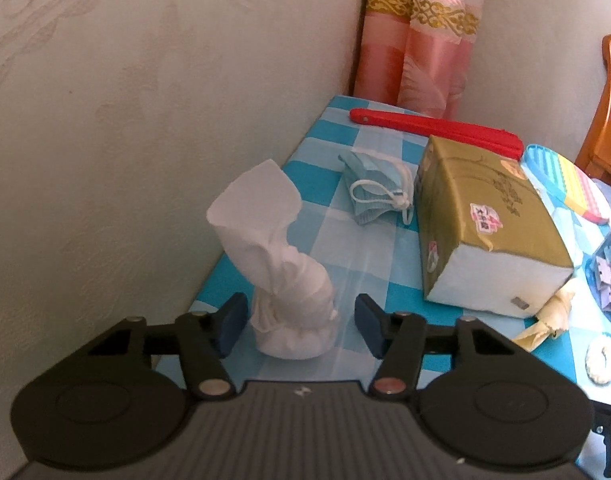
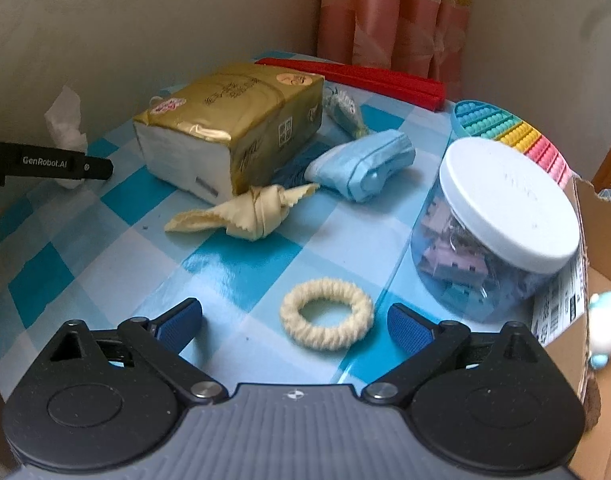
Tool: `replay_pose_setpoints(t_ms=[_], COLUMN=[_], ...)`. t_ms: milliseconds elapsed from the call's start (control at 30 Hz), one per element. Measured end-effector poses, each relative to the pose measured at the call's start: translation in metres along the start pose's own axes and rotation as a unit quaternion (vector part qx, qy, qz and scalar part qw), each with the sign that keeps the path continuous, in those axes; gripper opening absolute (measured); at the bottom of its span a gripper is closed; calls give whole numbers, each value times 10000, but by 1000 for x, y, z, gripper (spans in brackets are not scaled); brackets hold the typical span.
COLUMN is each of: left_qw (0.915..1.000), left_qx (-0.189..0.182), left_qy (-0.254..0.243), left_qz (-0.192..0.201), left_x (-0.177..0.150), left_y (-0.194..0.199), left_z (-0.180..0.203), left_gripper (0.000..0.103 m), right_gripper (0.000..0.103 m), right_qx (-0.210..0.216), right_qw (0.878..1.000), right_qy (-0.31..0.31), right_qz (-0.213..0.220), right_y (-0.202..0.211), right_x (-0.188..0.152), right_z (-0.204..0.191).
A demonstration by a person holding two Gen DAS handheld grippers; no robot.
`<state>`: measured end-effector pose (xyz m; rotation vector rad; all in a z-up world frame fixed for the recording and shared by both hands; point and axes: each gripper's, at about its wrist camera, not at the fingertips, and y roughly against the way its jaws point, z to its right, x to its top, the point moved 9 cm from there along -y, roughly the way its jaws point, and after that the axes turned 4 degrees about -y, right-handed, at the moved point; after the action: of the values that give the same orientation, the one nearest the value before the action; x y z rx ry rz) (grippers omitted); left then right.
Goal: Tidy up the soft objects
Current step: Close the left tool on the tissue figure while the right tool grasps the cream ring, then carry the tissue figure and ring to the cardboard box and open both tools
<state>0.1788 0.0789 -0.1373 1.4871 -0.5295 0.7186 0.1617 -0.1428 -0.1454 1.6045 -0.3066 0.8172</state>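
My left gripper (image 1: 299, 330) is open, its fingers either side of a knotted white tissue (image 1: 283, 272) standing on the checked tablecloth by the wall. A crumpled blue face mask (image 1: 379, 188) lies beyond it, next to a gold tissue pack (image 1: 481, 216). My right gripper (image 2: 293, 330) is open around a cream hair scrunchie (image 2: 327, 314) lying flat. Ahead lie a knotted cream cloth (image 2: 249, 212), a rolled light-blue cloth (image 2: 361, 168) and the tissue pack (image 2: 233, 128). The left gripper's finger (image 2: 49, 166) and the white tissue (image 2: 67, 120) show at the left.
A clear jar with a white lid (image 2: 501, 224) stands at the right, a cardboard box (image 2: 585, 292) beside it. A red folded item (image 2: 365, 76) and a pastel pop-it toy (image 2: 513, 136) lie at the back. Wall (image 1: 125, 140) on the left, curtain (image 1: 421, 40) behind.
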Motion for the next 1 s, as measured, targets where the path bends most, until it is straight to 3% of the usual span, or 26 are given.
replay_pose_setpoints(t_ms=[200, 367, 700, 1000], left_qw=[10000, 10000, 9998, 9965], left_qx=[14, 18, -125, -548], left_qy=[-5, 28, -151, -624], left_qz=[19, 31, 57, -105], left_x=[2, 2, 7, -6], left_y=[0, 2, 23, 64], left_z=[-1, -3, 6, 45], left_gripper=[44, 41, 40, 40], right_gripper=[80, 52, 48, 48], right_qx=[-55, -173, -114, 41], right_qw=[9999, 9994, 9997, 9995], right_qy=[-121, -305, -217, 127], right_qz=[-17, 32, 94, 276], right_y=[1, 4, 23, 64], right_x=[4, 5, 2, -12], right_z=[7, 16, 14, 5])
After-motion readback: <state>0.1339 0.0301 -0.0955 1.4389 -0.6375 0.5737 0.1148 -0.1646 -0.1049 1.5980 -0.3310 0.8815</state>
